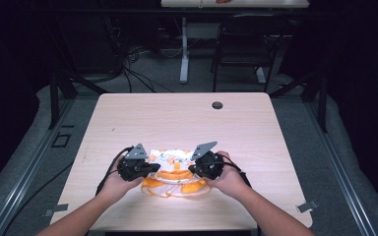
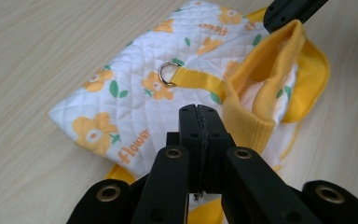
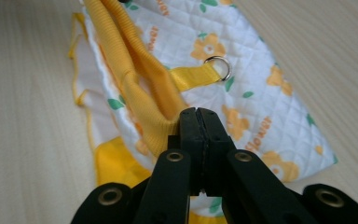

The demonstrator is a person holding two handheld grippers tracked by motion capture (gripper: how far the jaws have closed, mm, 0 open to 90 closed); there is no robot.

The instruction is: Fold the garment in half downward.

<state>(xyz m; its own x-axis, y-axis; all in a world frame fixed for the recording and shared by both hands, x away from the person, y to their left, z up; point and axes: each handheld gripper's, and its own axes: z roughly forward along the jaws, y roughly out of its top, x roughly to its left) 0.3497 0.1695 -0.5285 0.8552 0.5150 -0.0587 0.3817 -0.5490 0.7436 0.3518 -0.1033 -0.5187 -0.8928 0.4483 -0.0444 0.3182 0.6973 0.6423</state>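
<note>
A small white quilted garment (image 1: 176,164) with orange flowers and yellow trim lies on the near middle of the table. Its yellow ribbed collar (image 2: 265,74) stands up, stretched between my two grippers. My left gripper (image 1: 153,167) is at the garment's left side, its jaws pressed together on the near end of the collar (image 2: 200,109). My right gripper (image 1: 193,169) is at the right side, shut on the other end of the collar (image 3: 200,112). The right gripper's black tip (image 2: 289,11) shows at the collar's far end. A metal D-ring (image 2: 168,73) on a yellow strap lies flat on the quilted back.
The light wooden table (image 1: 187,118) has a round cable hole (image 1: 217,105) near its far edge. Beyond the table stand a black chair (image 1: 246,44) and a white desk leg (image 1: 183,54), with cables on the floor.
</note>
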